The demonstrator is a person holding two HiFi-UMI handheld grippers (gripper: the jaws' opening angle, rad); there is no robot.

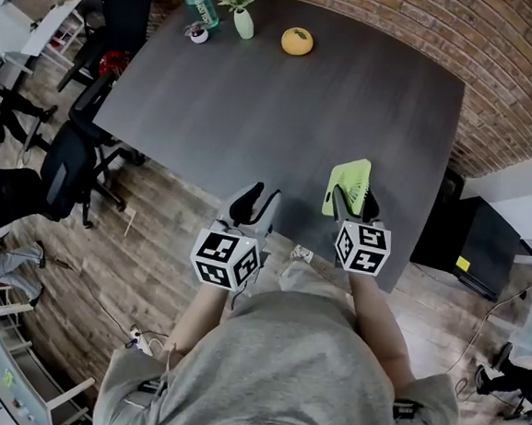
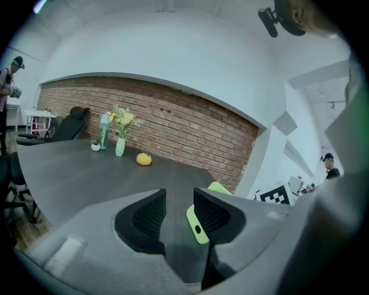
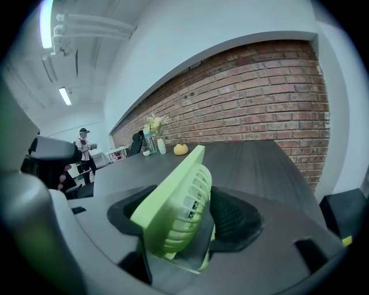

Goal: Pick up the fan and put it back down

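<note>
Fan (image 3: 173,201) clamped in the right gripper (image 3: 183,214) at the near edge of the dark table (image 1: 284,107)
It was lime green, a flat square frame around a round slatted grille, and it leaned at a tilt between the black ribbed pads (image 3: 232,218), which pressed on both its sides; whether its base touched the table could not be told. Beside it the left gripper (image 2: 180,210) hung with jaws apart and nothing between them. Far across the table stood a pale green vase (image 1: 243,22), a bottle (image 1: 203,5) and an orange fruit (image 1: 297,41)
</note>
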